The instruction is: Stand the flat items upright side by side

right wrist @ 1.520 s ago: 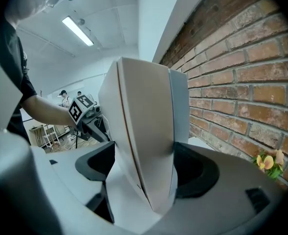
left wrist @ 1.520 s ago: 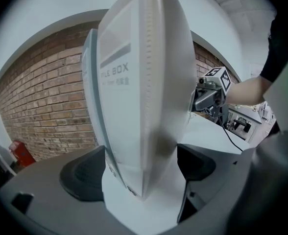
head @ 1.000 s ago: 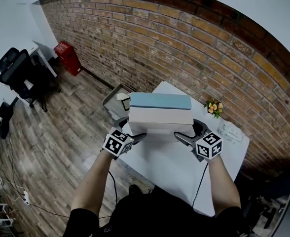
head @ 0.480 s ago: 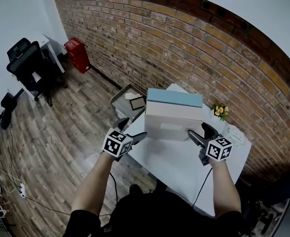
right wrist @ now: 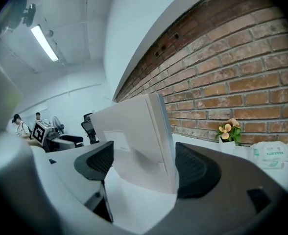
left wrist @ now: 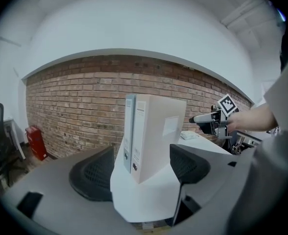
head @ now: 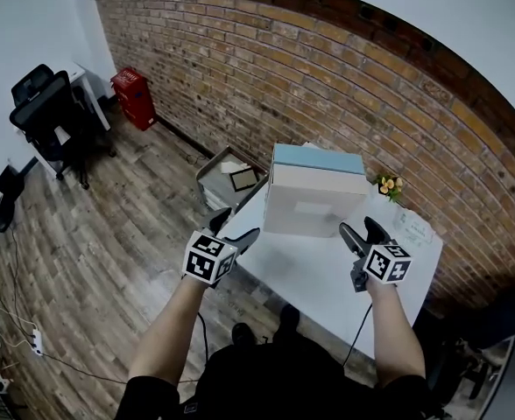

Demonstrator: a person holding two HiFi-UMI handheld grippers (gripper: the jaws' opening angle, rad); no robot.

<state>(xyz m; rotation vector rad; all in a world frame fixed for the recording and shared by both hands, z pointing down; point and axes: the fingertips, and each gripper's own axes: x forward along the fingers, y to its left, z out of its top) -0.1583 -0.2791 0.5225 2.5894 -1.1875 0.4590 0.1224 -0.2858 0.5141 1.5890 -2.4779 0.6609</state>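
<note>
While two binders (head: 314,195) stand upright, a flower pot (head: 386,186) sits near them.

Two binders stand on the table: one white binder (head: 313,201) at the near side and one blue binder (head: 319,157) behind it. There is one white table (head: 319,283). At its far right are one small pot of flowers (head: 386,185) and one pack of wipes (head: 412,229). On the floor to the left are one open grey box (head: 227,178), one red bin (head: 132,98) and one power strip (head: 38,344). The black office chairs (head: 43,103) at the far left overlap, so their number is unclear. There are two grippers, the left gripper (head: 236,227) and the right gripper (head: 359,227). The left one's jaws have just been closing with nothing between them. Two people (right wrist: 17,121) are far off in the right gripper view.
</note>
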